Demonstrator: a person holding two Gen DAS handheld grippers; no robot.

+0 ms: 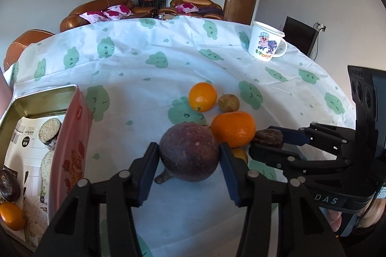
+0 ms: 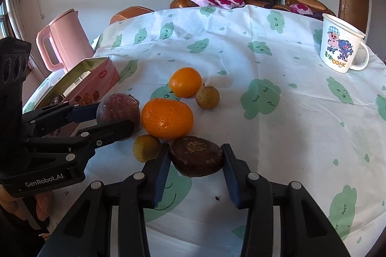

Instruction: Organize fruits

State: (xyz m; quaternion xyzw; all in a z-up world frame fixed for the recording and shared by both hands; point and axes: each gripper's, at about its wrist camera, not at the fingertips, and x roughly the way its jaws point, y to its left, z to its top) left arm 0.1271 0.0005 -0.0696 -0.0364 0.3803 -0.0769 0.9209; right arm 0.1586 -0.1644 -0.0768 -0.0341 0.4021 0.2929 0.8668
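My left gripper (image 1: 189, 148) is shut on a round purple mangosteen (image 1: 189, 153) that rests on the cloth, a pad pressing on each side. From the right wrist view the same gripper (image 2: 106, 118) and mangosteen (image 2: 118, 109) appear at the left. My right gripper (image 2: 196, 148) is shut on a flat dark brown fruit (image 2: 196, 156), also seen beside the mangosteen (image 1: 269, 137). Between the two lie a big tangerine (image 2: 167, 118), a small orange (image 2: 185, 82), a brownish round fruit (image 2: 207, 97) and a small yellow-green fruit (image 2: 146, 148).
An open pink tin (image 1: 70, 136) stands at the left, with a dark fruit (image 1: 9, 185) and an orange one (image 1: 12, 216) inside. A white cartoon mug (image 2: 340, 44) sits at the far right. A pink kettle (image 2: 60, 42) stands behind the tin.
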